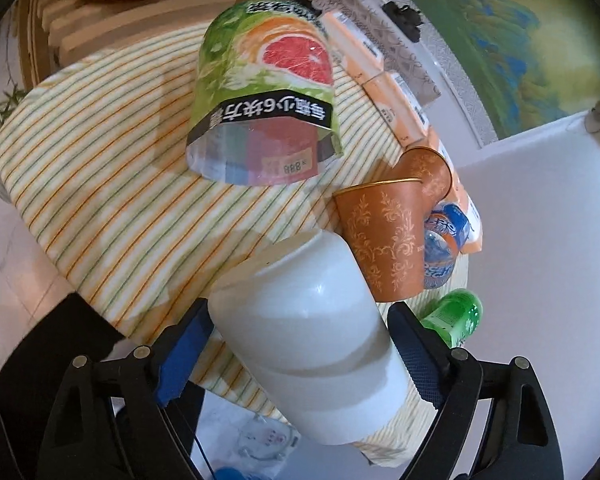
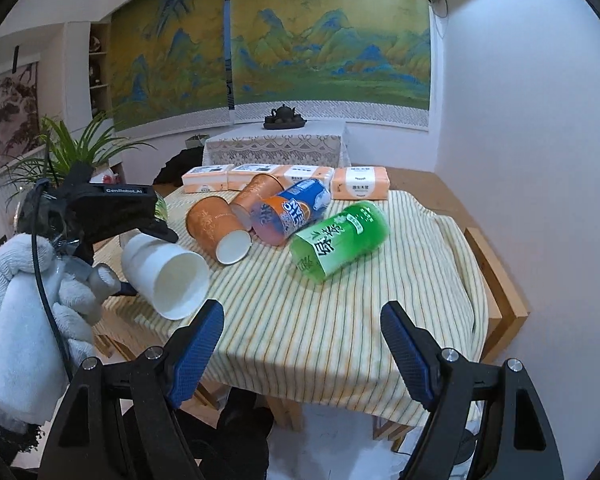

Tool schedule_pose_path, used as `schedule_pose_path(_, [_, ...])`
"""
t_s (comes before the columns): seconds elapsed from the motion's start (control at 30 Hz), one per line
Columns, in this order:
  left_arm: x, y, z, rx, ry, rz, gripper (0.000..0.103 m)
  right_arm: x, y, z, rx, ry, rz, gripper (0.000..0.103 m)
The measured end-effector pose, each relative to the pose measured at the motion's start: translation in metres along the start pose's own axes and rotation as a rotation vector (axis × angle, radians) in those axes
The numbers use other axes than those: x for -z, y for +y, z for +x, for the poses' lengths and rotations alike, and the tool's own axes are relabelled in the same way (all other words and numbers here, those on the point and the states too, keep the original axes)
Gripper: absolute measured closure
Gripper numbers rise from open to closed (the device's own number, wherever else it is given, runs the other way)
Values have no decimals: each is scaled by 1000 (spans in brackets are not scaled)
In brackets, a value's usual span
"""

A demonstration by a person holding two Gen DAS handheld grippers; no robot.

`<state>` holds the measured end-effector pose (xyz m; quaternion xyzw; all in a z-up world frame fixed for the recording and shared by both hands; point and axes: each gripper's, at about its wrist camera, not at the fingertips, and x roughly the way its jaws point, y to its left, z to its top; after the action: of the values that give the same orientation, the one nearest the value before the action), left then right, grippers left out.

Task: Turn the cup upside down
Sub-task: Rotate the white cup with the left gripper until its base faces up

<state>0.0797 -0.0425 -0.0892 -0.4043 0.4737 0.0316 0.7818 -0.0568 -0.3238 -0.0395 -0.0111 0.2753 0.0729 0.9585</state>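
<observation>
The left gripper [image 1: 300, 344] is closed on the white cup [image 1: 308, 344], its 2 fingers pressed against opposite sides of the wall. The cup is held in the air above the near edge of the striped tablecloth [image 2: 340, 300], tilted roughly on its side: in the right wrist view its open mouth faces outward and slightly down, and the inside looks empty. So the pick-up seems done and the turn looks about halfway; what remains is to finish rotating the cup mouth-down and set it on the cloth. The right gripper [image 2: 302, 344] hangs wide open, holding nothing. 2 orange cups [image 2: 220, 228] and a green bottle [image 2: 340, 236] lie nearby on the cloth.
</observation>
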Motion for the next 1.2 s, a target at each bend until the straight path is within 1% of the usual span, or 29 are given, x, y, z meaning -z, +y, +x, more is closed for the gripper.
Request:
schedule_pose_path(0.1, [2,-5,-4,2,-19,53,13,3,-4,2,5,5,15,26])
schedule_pose_path(0.3, [13,-20,-19,-13,-111,228,14,5,-6,0,6,-6,47,26])
schedule_pose_path(0.53, [28,-35,-29,-32,-209,436,15,9,-8,3,26,-7,85,26])
schedule_pose_path(0.6, [34,-39,-34,-29,-243,492,15,10,-8,2,36,-9,93,26])
schedule_pose_path(0.7, [40,-46,-35,-49,-305,584,16,9,-8,1,66,-26,105,26])
schedule_pose_path(0.8, [43,-51,-34,-57,-351,655,16,8,-7,-1,99,-44,106,26])
schedule_pose_path(0.87, [47,-54,-35,-63,-397,703,17,7,-6,-2,116,-57,113,26])
schedule_pose_path(1.0, [52,-56,-34,-63,-468,767,17,6,-4,-5,160,-95,112,26])
schedule_pose_path(1.2, [57,-55,-40,-63,-548,797,18,2,-1,-6,209,-134,116,26])
